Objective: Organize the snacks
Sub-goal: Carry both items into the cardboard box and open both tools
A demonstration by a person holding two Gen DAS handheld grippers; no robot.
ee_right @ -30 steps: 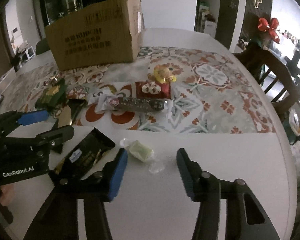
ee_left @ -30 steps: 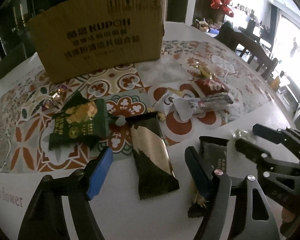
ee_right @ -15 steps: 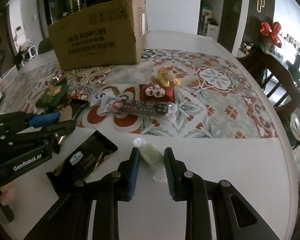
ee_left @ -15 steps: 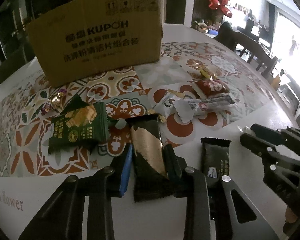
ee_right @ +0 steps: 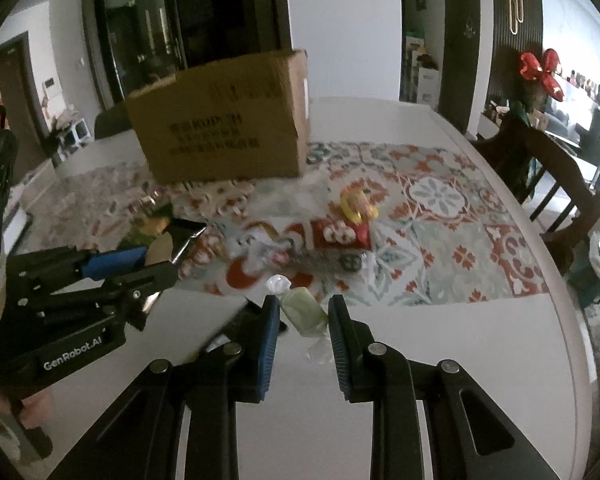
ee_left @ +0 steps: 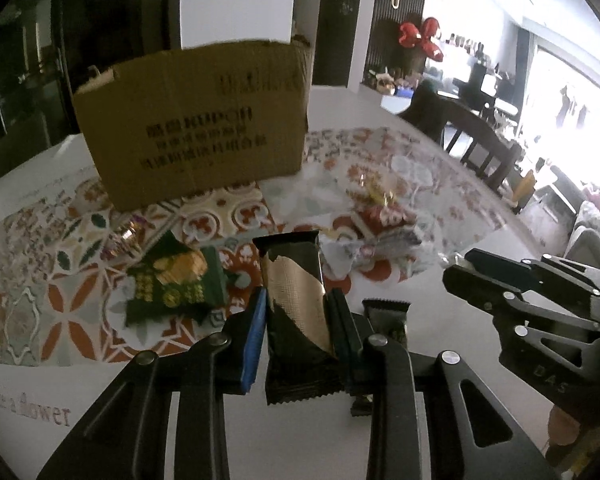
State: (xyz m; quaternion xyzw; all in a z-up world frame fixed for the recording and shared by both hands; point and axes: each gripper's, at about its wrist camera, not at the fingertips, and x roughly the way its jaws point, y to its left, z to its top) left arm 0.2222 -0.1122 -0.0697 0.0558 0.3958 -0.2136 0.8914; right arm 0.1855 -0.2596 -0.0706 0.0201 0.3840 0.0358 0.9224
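Note:
My left gripper (ee_left: 298, 320) is shut on a black and gold snack bar (ee_left: 296, 304) and holds it lifted above the table. My right gripper (ee_right: 302, 320) is shut on a pale green wrapped candy (ee_right: 303, 311), also raised. A brown cardboard box (ee_left: 192, 124) stands at the back of the table; it also shows in the right wrist view (ee_right: 224, 120). A green snack pack (ee_left: 172, 280), a red pack (ee_right: 338, 234), a yellow candy (ee_right: 356, 204) and a long dark bar (ee_right: 320, 258) lie on the patterned mat.
A small black packet (ee_left: 386, 316) lies on the white table under my left gripper. The right gripper shows at the right of the left wrist view (ee_left: 520, 296). Dark wooden chairs (ee_right: 556, 176) stand at the table's right edge.
Both grippers have risen from the table with their snacks, and the view now tilts up toward the box. A second ago both were open; they closed half a second ago.

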